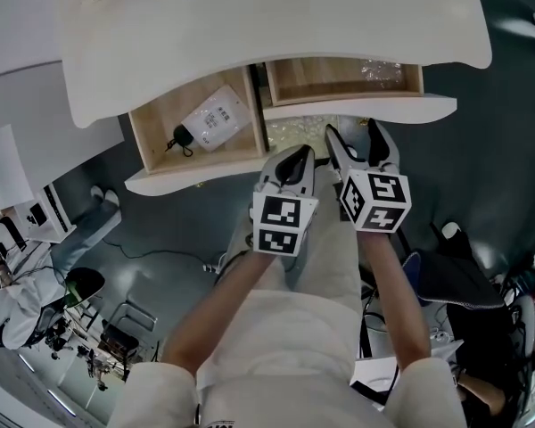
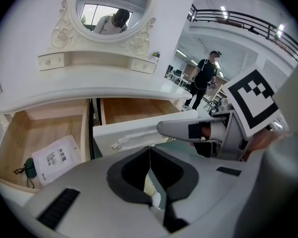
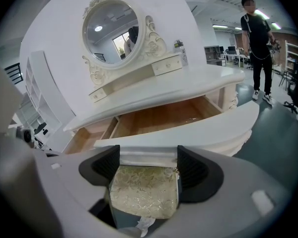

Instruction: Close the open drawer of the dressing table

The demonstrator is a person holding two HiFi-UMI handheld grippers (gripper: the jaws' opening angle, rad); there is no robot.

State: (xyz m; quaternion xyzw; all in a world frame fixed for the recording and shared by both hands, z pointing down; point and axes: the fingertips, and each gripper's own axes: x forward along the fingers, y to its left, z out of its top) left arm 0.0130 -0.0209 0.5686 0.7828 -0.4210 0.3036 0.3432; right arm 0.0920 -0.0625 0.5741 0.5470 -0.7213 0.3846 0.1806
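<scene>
Dressing table [image 1: 250, 25] | right drawer [image 1: 357, 108] open toward person, front crosswise | left hand-held gripper [image 1: 296, 155] pinched | right hand-held gripper [image 1: 355, 137] wide

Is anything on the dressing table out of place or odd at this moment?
Only the drawers: both stand pulled out from under the tabletop. The left drawer holds a white packet and a black corded item; the right drawer sits less far out. Nothing looks spilled or damaged.

Bright, even indoor light, apparently from ceiling lamps [image 3: 276, 27]. Soft shadow lies under the dressing table top [image 1: 250, 25]. Both gripper views bend strongly, with dark corners.
</scene>
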